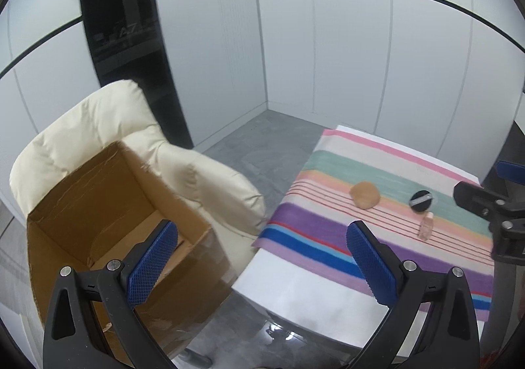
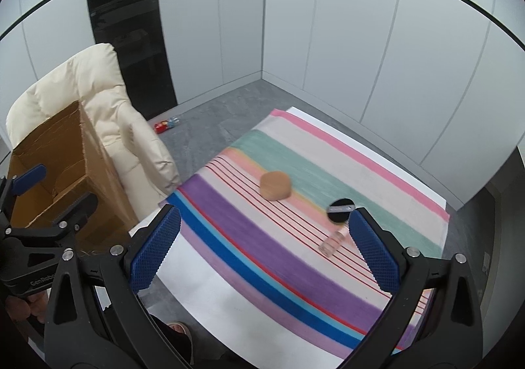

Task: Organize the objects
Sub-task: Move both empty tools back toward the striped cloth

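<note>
On the striped cloth (image 2: 249,237) lie a tan round puff (image 2: 275,190), a black round compact (image 2: 341,211) and a small clear pink bottle (image 2: 334,241). The same puff (image 1: 365,194), compact (image 1: 422,201) and bottle (image 1: 426,226) show in the left wrist view. An open cardboard box (image 1: 108,205) rests on a cream padded chair (image 1: 108,119). My left gripper (image 1: 262,257) is open, between box and table, holding nothing. My right gripper (image 2: 264,251) is open above the cloth, empty, its right finger just beside the bottle and compact.
The table's white top (image 2: 197,283) shows under the cloth. A small red and blue item (image 2: 166,125) lies on the grey floor by a black wall panel (image 2: 128,24). White walls (image 2: 361,41) enclose the corner. A person's shoe (image 2: 178,328) shows below the table edge.
</note>
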A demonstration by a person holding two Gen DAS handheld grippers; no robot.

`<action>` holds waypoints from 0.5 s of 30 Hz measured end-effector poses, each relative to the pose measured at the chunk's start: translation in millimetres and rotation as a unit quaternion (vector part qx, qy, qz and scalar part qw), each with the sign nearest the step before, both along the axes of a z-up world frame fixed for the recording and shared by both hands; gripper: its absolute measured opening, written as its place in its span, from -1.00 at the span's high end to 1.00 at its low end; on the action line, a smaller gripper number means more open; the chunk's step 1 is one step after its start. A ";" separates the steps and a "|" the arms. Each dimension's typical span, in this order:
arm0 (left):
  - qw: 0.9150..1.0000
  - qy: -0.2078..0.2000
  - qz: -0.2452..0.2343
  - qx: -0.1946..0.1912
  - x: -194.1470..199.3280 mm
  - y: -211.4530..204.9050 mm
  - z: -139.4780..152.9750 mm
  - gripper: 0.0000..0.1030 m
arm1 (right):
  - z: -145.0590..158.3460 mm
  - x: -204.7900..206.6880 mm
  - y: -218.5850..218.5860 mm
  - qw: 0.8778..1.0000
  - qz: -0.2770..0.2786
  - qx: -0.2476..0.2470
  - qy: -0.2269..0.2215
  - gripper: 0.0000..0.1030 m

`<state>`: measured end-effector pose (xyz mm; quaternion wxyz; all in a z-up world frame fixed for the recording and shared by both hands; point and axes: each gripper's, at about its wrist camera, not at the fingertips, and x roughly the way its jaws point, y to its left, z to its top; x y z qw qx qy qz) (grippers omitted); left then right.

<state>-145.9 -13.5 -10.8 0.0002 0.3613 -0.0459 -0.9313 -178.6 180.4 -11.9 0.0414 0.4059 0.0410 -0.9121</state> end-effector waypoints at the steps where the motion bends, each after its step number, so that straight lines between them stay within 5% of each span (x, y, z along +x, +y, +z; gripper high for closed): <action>1: 1.000 -0.001 -0.005 -0.001 -0.4 4.2 0.3 -1.00 | -1.5 0.9 3.8 1.000 -0.004 0.001 -0.002 -1.00; 15: 0.997 -0.014 -0.077 -0.005 -5.8 65.2 -2.7 -1.00 | -15.1 12.6 60.4 0.998 -0.060 0.008 -0.015 -1.00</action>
